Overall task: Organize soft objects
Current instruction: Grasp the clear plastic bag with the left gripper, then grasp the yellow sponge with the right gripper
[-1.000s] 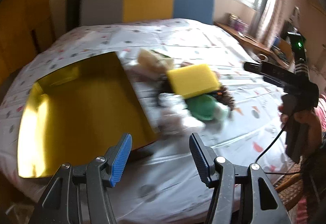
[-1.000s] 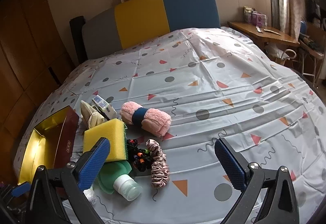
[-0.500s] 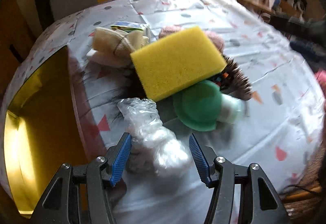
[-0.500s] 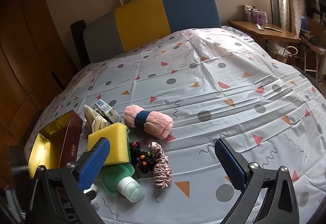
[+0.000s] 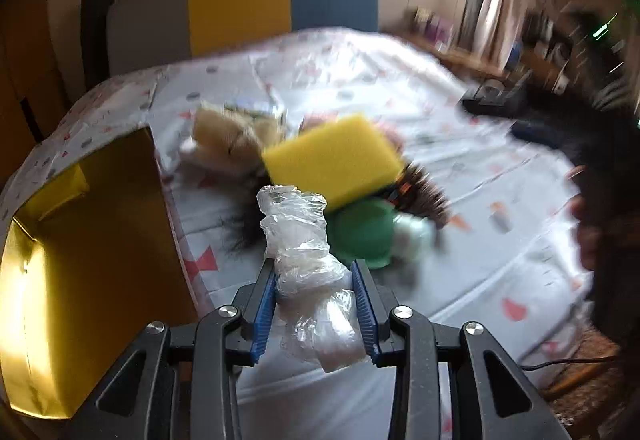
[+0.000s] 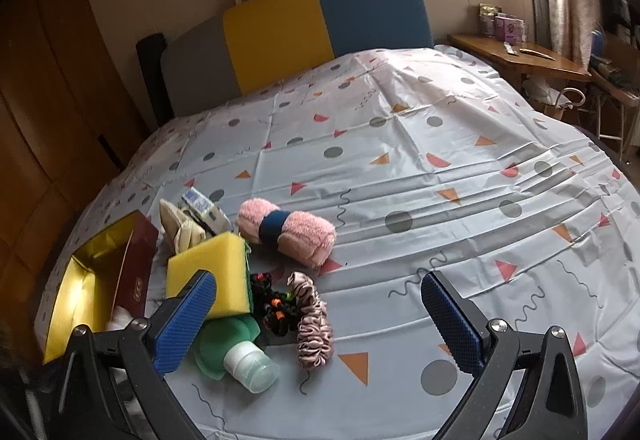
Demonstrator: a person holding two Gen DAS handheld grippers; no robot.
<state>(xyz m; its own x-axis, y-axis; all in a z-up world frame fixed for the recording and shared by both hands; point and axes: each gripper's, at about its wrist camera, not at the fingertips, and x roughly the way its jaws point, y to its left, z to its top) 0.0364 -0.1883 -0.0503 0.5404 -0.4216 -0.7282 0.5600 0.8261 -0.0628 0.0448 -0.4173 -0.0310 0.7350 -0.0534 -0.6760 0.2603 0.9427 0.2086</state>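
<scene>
Left wrist view: left gripper [image 5: 316,294] closing, blue pads against both sides of crumpled clear plastic bag [image 5: 308,264], w/ the bag bunched between them above the bedsheet [image 5: 460,144]. Gold-lined box [image 5: 92,268] just left; yellow sponge [image 5: 334,160] and green bottle [image 5: 362,234] right behind.

Right wrist view: right gripper [image 6: 318,316] wide open, nothing between pads, over the pile: yellow sponge, green bottle, pink scrunchie [image 6: 314,324], rolled pink towel [image 6: 288,230].

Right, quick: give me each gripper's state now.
Left gripper: jaws closing on the crumpled clear plastic bag, pads against it.
Right gripper: jaws wide open, holding nothing.
</scene>
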